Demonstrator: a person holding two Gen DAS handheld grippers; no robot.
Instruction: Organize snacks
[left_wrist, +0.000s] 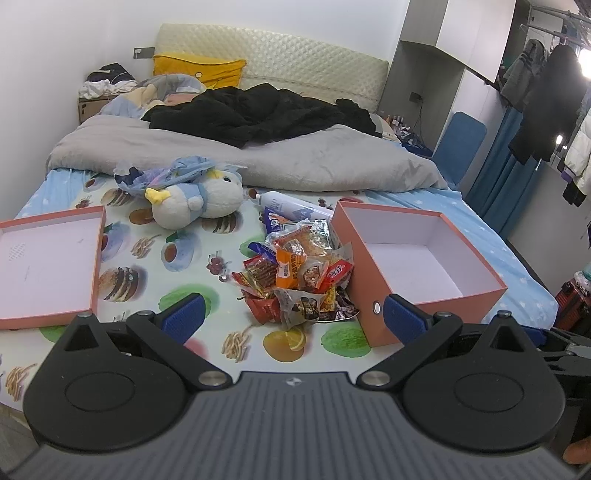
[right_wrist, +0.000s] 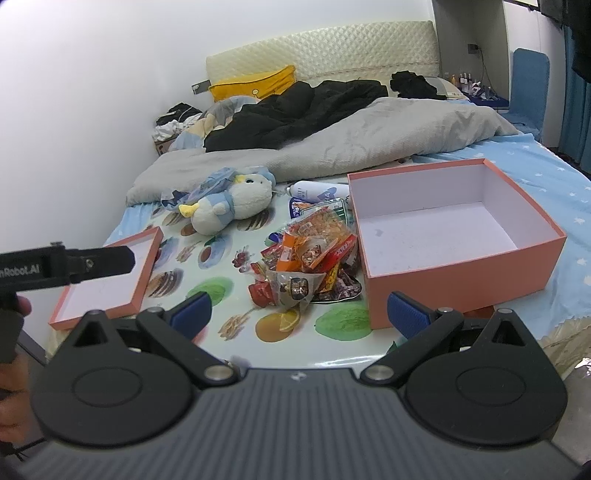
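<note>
While both grippers' fingers gape wide and empty, left gripper (left_wrist: 291, 319), right gripper (right_wrist: 299, 314), snack pile (left_wrist: 299, 275) mid-frame partly hiding white bottle (left_wrist: 284, 203), lid (left_wrist: 48, 266) cut off at left edge.

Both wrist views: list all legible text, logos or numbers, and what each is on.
"nRobot.AI", cut off at the frame edge: on the left gripper body, right wrist view.
Red lettering on a white-and-red wrapper in the snack pile: too blurred to read.
Print on the white bottle: too small to read.
Other snack wrappers: unreadable.
Pink box, lid: no text.
</note>
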